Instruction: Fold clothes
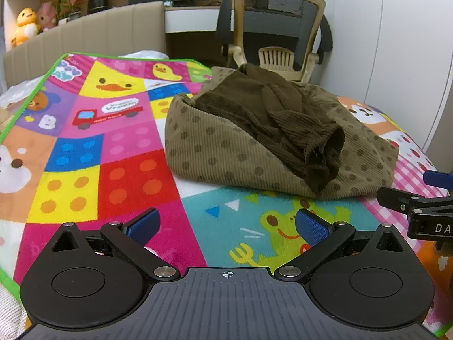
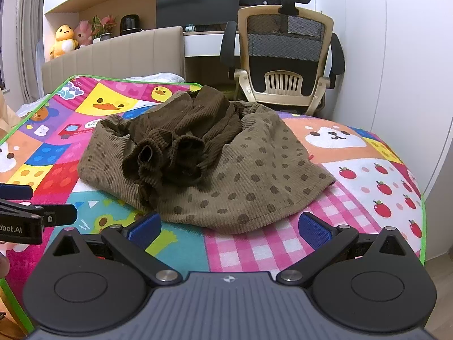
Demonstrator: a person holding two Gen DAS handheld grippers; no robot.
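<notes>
An olive-brown corduroy garment [image 1: 226, 147] with dark dots lies crumpled in a heap on the colourful play mat [image 1: 119, 175], its dark brown sleeves [image 1: 320, 153] bunched on top. The same garment [image 2: 254, 181] fills the middle of the right wrist view, its hem close in front of the fingers. My left gripper [image 1: 228, 225] is open and holds nothing, a short way in front of the heap. Just before the hem, my right gripper [image 2: 229, 226] is also open and holds nothing. The right gripper's side [image 1: 419, 206] shows at the left view's right edge.
The mat [image 2: 368, 170] covers a bed with a beige headboard [image 1: 99, 31]. An office chair [image 2: 286, 56] stands behind the far edge, beside a desk. Plush toys [image 2: 65, 39] sit on a shelf at the back left. The mat's green border [image 2: 423, 226] marks the right edge.
</notes>
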